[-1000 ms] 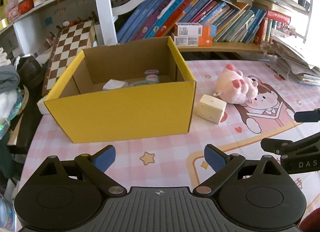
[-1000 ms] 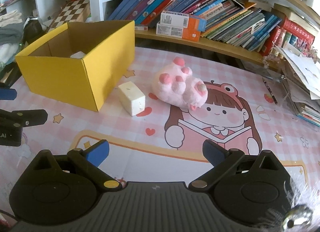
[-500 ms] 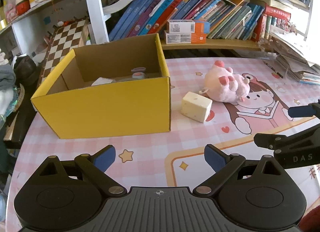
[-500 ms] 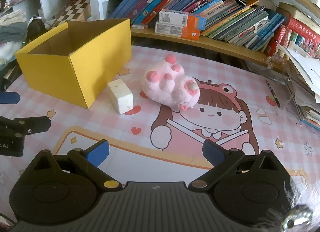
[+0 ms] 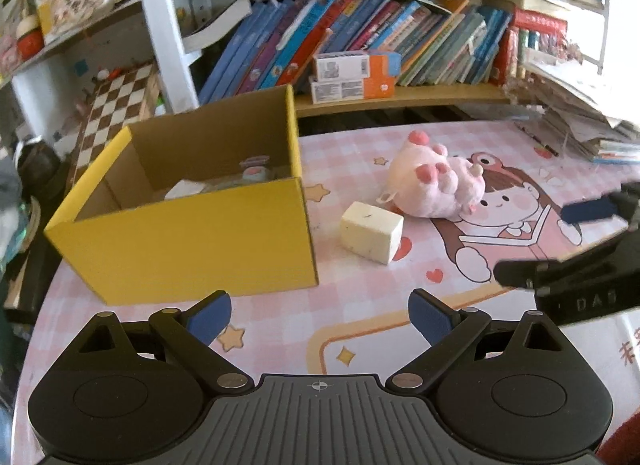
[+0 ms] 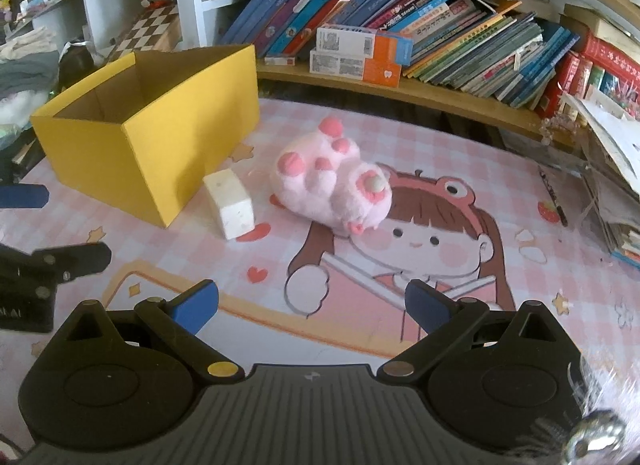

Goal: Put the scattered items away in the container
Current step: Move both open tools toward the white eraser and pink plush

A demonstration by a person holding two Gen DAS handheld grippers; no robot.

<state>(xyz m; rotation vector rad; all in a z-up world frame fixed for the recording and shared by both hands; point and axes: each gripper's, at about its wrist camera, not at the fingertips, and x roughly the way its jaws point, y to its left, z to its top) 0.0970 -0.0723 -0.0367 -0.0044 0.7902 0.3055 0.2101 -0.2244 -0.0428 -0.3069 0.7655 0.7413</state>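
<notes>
An open yellow cardboard box [image 5: 192, 241] [image 6: 156, 153] stands on the pink cartoon mat, with a few small items inside. A cream block [image 5: 371, 232] [image 6: 229, 203] lies just right of the box. A pink plush toy [image 5: 434, 183] [image 6: 330, 181] lies on its back beyond the block. My left gripper [image 5: 320, 315] is open and empty, low over the mat in front of the box corner. My right gripper [image 6: 311, 305] is open and empty, in front of the plush. Each gripper shows at the other view's edge.
A bookshelf [image 6: 400, 37] full of books runs along the back, with orange-and-white cartons [image 5: 356, 75] on it. A chessboard [image 5: 116, 105] leans at the back left. Stacked papers [image 6: 616, 153] sit at the right edge. A pen [image 6: 552, 195] lies near them.
Both grippers have shifted to the right along the table. The box has slid left in both views and the block and plush sit more central. Both stay open.
</notes>
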